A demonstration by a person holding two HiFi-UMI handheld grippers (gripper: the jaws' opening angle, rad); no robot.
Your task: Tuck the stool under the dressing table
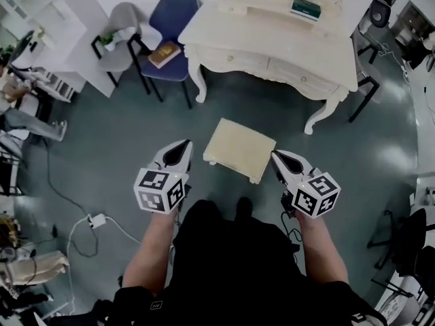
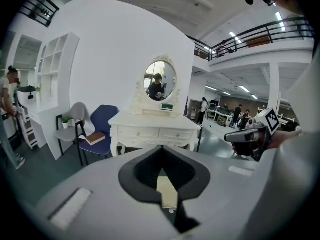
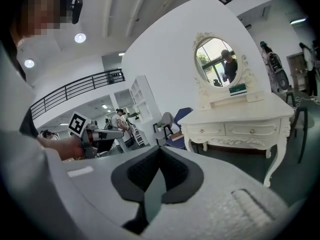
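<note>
Both grippers are shut, jaws pressed together on nothing. The left gripper [image 1: 179, 152] and right gripper [image 1: 280, 160] hang low over the floor [image 1: 122, 128] and point toward the dressing table [image 1: 272, 56].

That cream dressing table stands against the white wall, with its oval mirror [image 2: 160, 80] at the back. The stool [image 1: 239, 148] stands on the floor in front of it, clear of its legs and not yet underneath. The stool's near edge lies between the two gripper tips. The left tip is near its corner but apart from it. The right tip looks just beside the other corner, though from overhead I cannot tell whether it touches.

Left of the dressing table stand a blue chair [image 1: 175, 19] and a grey chair [image 1: 124, 26]. A book [image 1: 164, 53] lies on the blue seat. A green box [image 1: 305, 7] sits on the raised shelf at the back of the surface.
</note>
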